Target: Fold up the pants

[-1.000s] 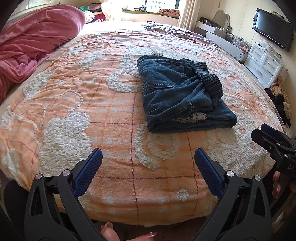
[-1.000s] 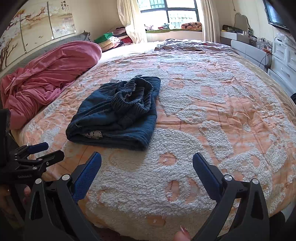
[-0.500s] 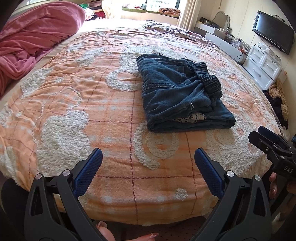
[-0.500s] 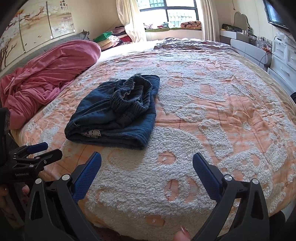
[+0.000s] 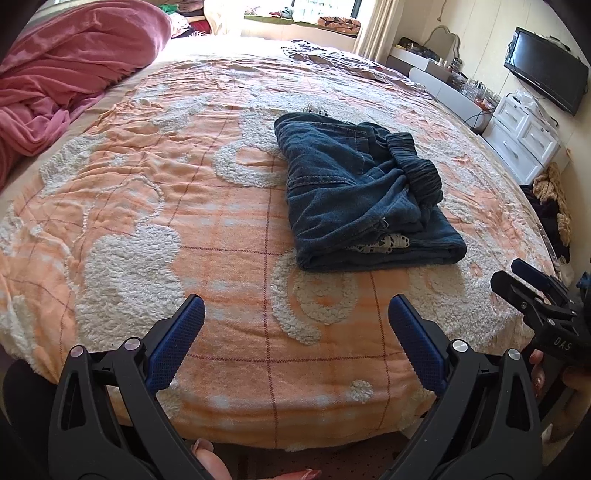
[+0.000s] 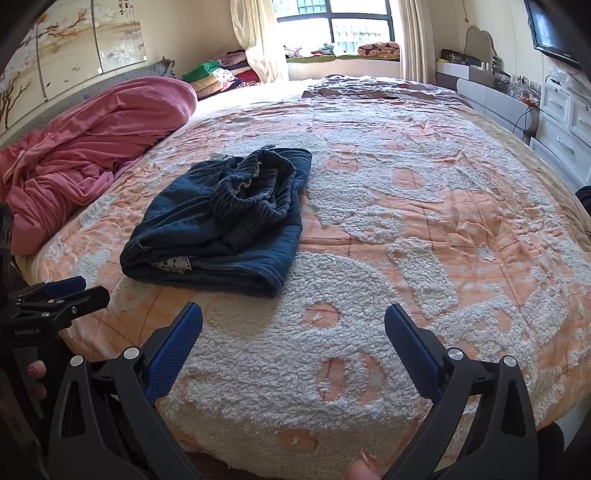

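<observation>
Left wrist view: I saw the pants (image 5: 364,199), dark blue denim, lying folded into a thick bundle on the orange-and-white bedspread (image 5: 207,229), ahead and somewhat to the right of my left gripper (image 5: 295,317); the elastic waistband (image 5: 417,171) lay bunched on top toward the right side, and a scrap of white patterned lining (image 5: 384,243) showed at the near folded edge; the left gripper stood wide, its blue pads (image 5: 173,343) well apart with nothing between them, above the near edge of the bed and touching no cloth; only this view showed the wall television (image 5: 546,70) in full and the white drawer unit (image 5: 524,140) at the right, with my right gripper (image 5: 532,291) visible at the right margin, well apart from the pants.

Right wrist view: I saw the same pants (image 6: 225,221) ahead and to the left, the waistband (image 6: 255,192) facing this camera; the right gripper (image 6: 293,325) was also spread wide and empty, over the fleecy white part of the bedspread (image 6: 406,229); only this view showed the window (image 6: 332,22), the floral wall panel (image 6: 70,48) and the stacked clothes (image 6: 221,74) beyond the pink blanket (image 6: 92,147); the left gripper (image 6: 62,295) appeared at the left margin, seen side-on, clear of the pants.
</observation>
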A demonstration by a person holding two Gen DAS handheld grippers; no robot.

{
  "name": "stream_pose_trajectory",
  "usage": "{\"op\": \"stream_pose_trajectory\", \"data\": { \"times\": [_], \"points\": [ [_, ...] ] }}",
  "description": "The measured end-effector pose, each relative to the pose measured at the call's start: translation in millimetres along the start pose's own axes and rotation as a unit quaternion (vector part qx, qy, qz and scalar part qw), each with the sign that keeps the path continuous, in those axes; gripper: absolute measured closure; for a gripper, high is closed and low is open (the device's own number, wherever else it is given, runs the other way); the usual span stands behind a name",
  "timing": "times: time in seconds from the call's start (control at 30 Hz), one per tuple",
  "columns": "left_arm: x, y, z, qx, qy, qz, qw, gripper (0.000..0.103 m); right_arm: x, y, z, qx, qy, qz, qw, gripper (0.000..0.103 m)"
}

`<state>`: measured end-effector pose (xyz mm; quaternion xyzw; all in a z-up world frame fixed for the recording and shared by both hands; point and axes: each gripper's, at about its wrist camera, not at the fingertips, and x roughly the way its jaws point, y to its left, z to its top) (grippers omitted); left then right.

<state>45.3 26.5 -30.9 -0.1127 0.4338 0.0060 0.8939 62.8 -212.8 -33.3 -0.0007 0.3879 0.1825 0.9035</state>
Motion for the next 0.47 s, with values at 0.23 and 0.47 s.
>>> {"op": "stream_pose_trajectory", "data": {
  "times": [0.23,0.47],
  "points": [
    [-10.1,31.2,42.4,-0.023,-0.053,0.014,0.9982,0.009,4.7,-41.4,9.1,0.026,-0.006,-0.033,0.999,0.005],
    [59.3,133.7,111.3,-0.036,-0.014,0.194,0.9802,0.009,10.4,-185.6,51.1,0.112,-0.011,-0.159,0.981,0.005]
  ]
}}
